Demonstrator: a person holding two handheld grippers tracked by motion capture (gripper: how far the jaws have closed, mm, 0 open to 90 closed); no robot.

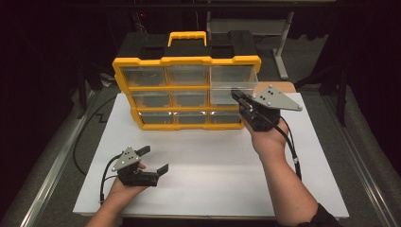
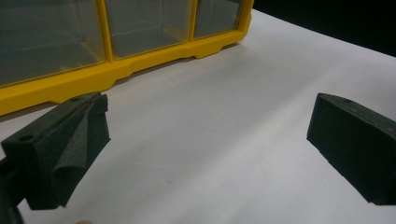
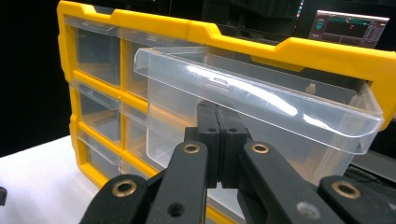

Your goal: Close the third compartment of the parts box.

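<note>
A yellow organizer (image 1: 187, 60) with clear drawers stands upright at the back of the white board (image 1: 213, 165). Its top right clear drawer (image 1: 234, 75) is pulled partway out. My right gripper (image 1: 235, 94) is at that drawer's front, just below it. In the right gripper view the jaws are pressed together, and my right gripper (image 3: 219, 109) has its tips under the lip of the drawer (image 3: 261, 98); nothing shows between the pads. My left gripper (image 1: 155, 159) rests open near the board's front left. In the left gripper view my left gripper (image 2: 205, 140) faces the organizer's (image 2: 116, 70) bottom row.
A black case with a yellow handle (image 1: 187, 38) stands behind the organizer. Cables trail from both grippers across the board. Grey table surface and metal rails run along both sides. A lit monitor (image 3: 350, 25) glows behind the organizer.
</note>
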